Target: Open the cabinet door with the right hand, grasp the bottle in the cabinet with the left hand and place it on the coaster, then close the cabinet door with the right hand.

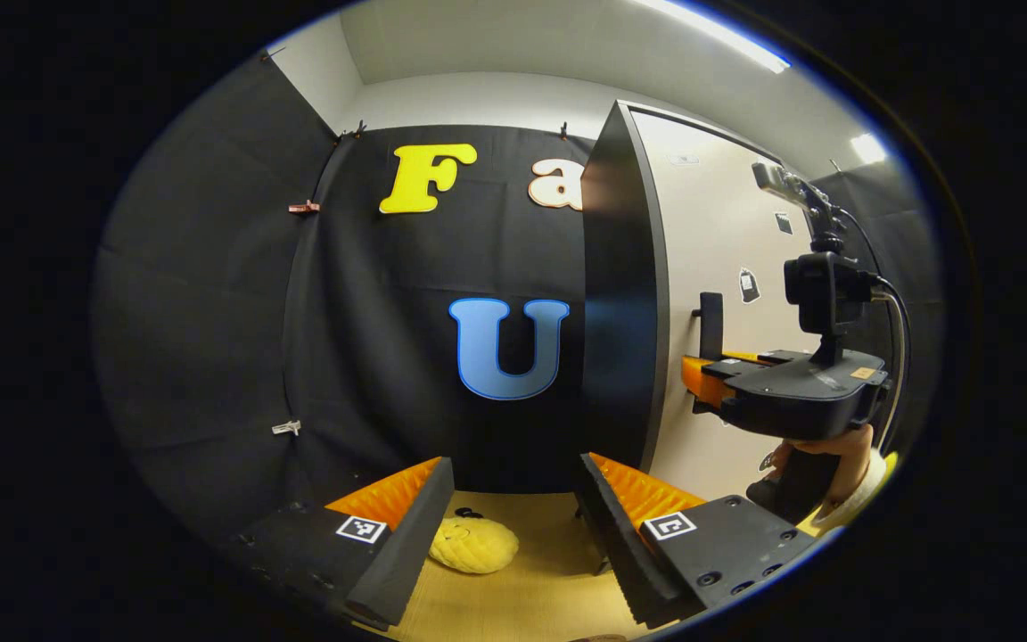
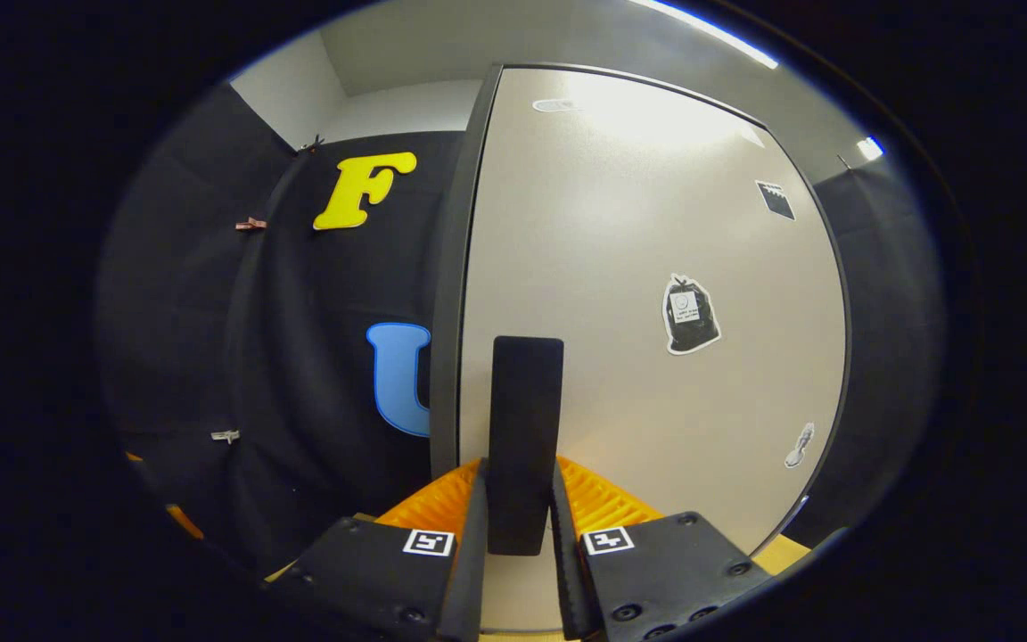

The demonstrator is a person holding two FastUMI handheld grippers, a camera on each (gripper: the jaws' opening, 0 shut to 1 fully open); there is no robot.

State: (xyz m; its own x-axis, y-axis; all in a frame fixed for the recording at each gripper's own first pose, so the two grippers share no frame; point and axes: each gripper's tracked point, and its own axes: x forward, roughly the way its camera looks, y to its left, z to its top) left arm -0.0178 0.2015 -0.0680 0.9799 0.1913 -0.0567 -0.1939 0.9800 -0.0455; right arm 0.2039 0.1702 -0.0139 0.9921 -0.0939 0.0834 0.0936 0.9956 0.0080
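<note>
On my left gripper view, the left claw [image 1: 513, 526] hangs with its two fingers spread wide, nothing between them, low over the wooden tabletop [image 1: 531, 597]. Just beyond the left finger a knitted yellow coaster [image 1: 473, 544] lies flat on that tabletop, with a small dark item I cannot make out just past it. Further right stands the cabinet door [image 1: 625, 294], swung partly out so I see its dark edge and its pale face beyond. Against that face, on the far right, the right claw [image 1: 701, 370] reaches to the dark upright handle [image 1: 710, 325], and a hand [image 1: 839, 446] with a pale cuff holds the tool from below. On my right gripper view, the right claw [image 2: 521, 517] is clamped on the handle [image 2: 525, 441], both fingers pressed against its sides near the bottom end. The door's [image 2: 647, 294] pale face spreads to the right, carrying a few small stickers [image 2: 690, 314]. I cannot see the bottle from either camera; the cabinet's inside is hidden from me.
</note>
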